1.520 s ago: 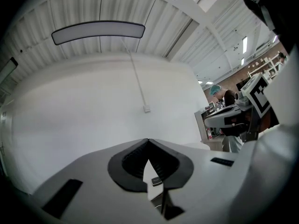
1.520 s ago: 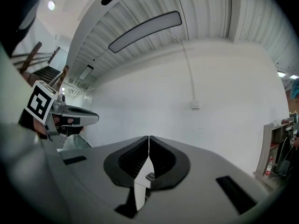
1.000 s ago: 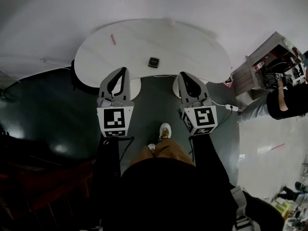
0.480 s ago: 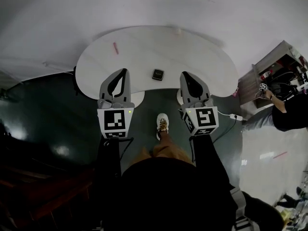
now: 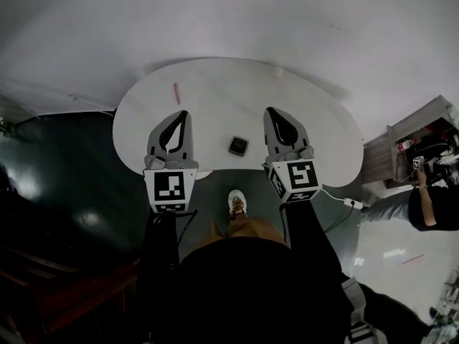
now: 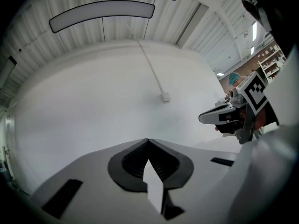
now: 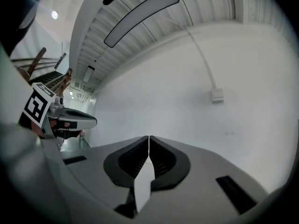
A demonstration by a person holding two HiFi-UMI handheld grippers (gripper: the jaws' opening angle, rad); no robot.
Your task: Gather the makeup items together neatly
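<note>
dark compact [image 5: 238, 145] — between left tool [image 5: 183, 115] and right tool [image 5: 272, 112] | both closed

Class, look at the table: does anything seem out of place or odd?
Nothing spilled or broken; the items just lie scattered: pink stick at the left, dark square case at the near edge, small pale item at the far edge.

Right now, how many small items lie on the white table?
3: a pink stick at the left, a dark square case at the near edge, a pale item at the far edge; others may be hidden.
</note>
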